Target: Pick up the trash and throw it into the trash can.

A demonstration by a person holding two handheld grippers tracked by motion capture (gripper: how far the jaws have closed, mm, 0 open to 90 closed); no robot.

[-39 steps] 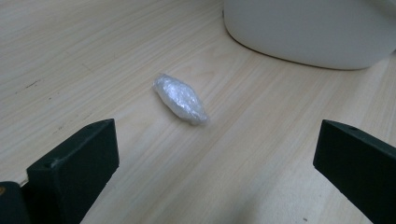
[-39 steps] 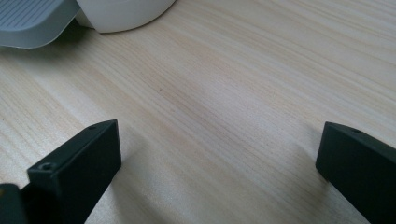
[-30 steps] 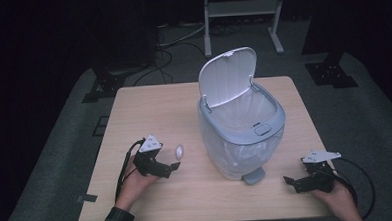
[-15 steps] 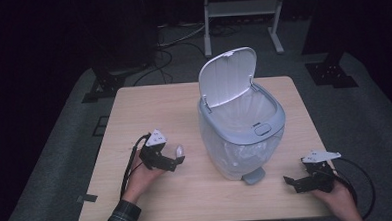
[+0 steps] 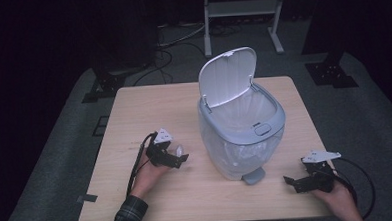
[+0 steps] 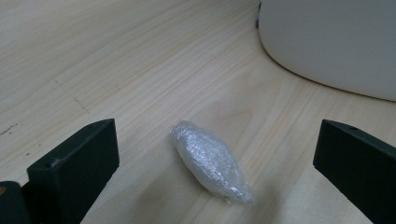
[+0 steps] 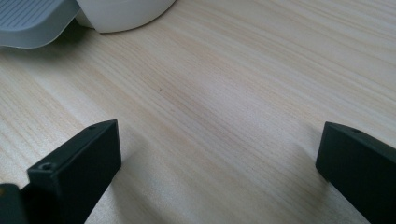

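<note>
Left gripper [image 6: 215, 154] wide open around a clear plastic wad [image 6: 210, 161] (not touching), right gripper [image 7: 217, 163] wide open over bare table [image 7: 243, 93], bin [image 5: 242, 133] between.

Overhead light falls on the table [image 5: 148, 105]; surroundings from 9 through 12 to 3 o'clock stay near black. High view soft, slightly grainy. Gripper views bright, with blurred near jaws and soft shadows beneath them.

The bin [image 5: 242, 133] stands on the surface [image 5: 134, 113], its lid [image 5: 226, 76] tilted up behind it. The plastic wad [image 5: 178, 152] lies left of the bin, between the left gripper's [image 5: 178, 161] jaws. The right gripper [image 5: 291, 182] rests right of the bin, near its pedal [image 5: 253, 176].
</note>
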